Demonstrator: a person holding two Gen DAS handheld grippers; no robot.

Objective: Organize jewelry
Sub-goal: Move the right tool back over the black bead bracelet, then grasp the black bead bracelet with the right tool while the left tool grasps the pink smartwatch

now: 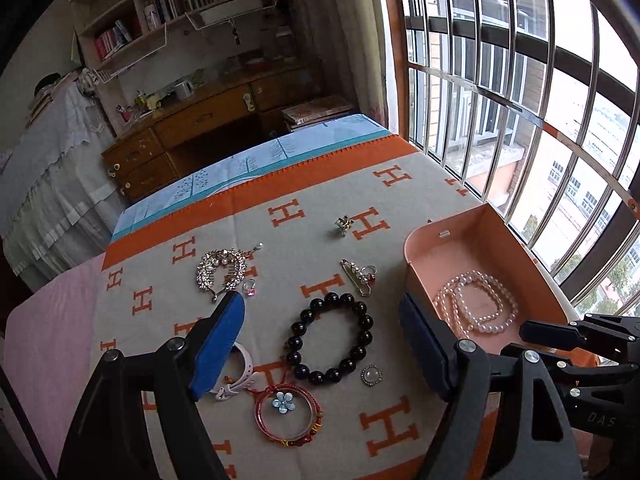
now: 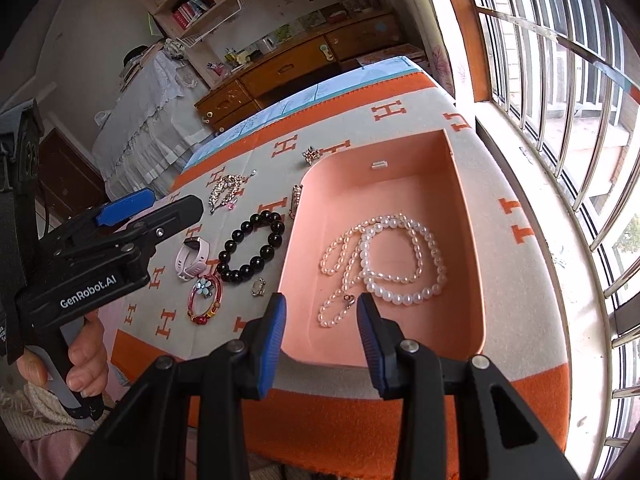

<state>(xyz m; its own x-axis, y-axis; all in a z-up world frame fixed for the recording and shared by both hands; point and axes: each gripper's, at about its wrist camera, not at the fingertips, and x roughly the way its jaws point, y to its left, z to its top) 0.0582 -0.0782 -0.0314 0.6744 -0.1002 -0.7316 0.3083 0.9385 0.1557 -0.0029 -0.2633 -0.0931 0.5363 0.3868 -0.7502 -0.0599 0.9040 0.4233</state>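
A pink box [image 1: 492, 236] [image 2: 448, 152] sits at the right on the blanket and holds pearl strands [image 1: 476, 306] [image 2: 384, 264]. A black bead bracelet [image 1: 330, 338] [image 2: 252, 252] lies left of it, with a red bangle [image 1: 288, 416] [image 2: 205, 298], a white watch [image 1: 240, 376] [image 2: 193, 259], a crystal brooch [image 1: 220, 272] [image 2: 226, 192], a pin [image 1: 360, 274] and small pieces around it. My left gripper [image 1: 322, 316] [image 2: 168, 202] is open and empty above the black bracelet. My right gripper [image 2: 320, 308] is open and empty over the box's near end.
The blanket [image 1: 400, 360] with orange H marks covers a table beside a barred window [image 1: 520, 80] on the right. A small ornament [image 1: 344, 225] lies farther back. A wooden desk [image 1: 192, 128] and bookshelves stand beyond the table.
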